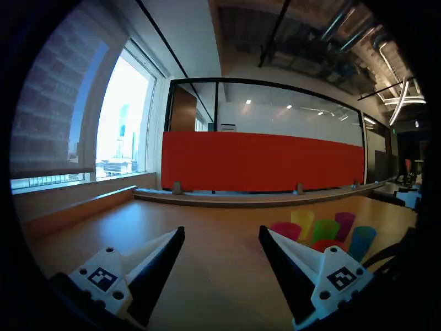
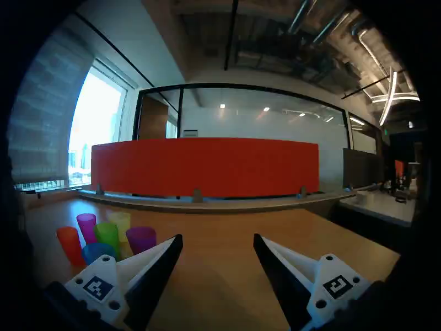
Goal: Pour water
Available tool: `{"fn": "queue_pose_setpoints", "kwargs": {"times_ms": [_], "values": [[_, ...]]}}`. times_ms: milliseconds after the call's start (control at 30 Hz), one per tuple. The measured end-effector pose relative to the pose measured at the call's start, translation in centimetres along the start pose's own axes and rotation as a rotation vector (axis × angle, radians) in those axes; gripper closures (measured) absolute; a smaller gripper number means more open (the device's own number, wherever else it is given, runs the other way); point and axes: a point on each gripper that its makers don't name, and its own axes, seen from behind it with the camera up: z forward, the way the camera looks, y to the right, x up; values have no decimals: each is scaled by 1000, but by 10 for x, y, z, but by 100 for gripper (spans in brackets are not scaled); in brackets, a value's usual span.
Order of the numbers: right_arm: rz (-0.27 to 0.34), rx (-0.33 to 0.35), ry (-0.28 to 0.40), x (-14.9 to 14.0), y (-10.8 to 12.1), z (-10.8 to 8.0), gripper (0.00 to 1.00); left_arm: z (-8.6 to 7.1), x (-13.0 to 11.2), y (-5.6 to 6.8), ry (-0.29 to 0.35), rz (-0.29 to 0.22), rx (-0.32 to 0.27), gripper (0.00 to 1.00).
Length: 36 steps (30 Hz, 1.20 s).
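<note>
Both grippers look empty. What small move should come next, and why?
Probably turn the right gripper toward the cups at the left of its view and close in on one: its fingers are open with nothing between them, and the left gripper is open too.

Six translucent coloured cups (image 2: pixel 107 234) stand upright, clustered close together on the wooden table (image 2: pixel 220 237).

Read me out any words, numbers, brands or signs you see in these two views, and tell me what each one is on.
No text here can be read.
Square markers on the left tool and right tool: black-and-white patterns, no letters.
Small white sign on the glass wall: too small to read.
Coloured cups: no print visible.
</note>
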Motion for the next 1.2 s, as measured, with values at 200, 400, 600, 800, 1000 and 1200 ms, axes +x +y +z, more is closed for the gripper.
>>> {"fn": "queue_pose_setpoints", "kwargs": {"times_ms": [200,400,600,800,1000,1200], "values": [[-5,15,-13,17,0,3,1,8,37,11,-15,-30,-51,0],[8,38,-10,58,1,9,1,14,82,22,-12,24,-94,0],[0,67,9,108,0,14,1,22,125,33,-13,69,-122,0],[1,105,8,144,-3,17,1,33,155,41,-23,64,-165,0],[14,139,-1,158,-9,16,1,39,182,47,2,40,-206,0],[23,189,-16,159,-16,14,1,40,185,55,-13,69,-246,0]]}}
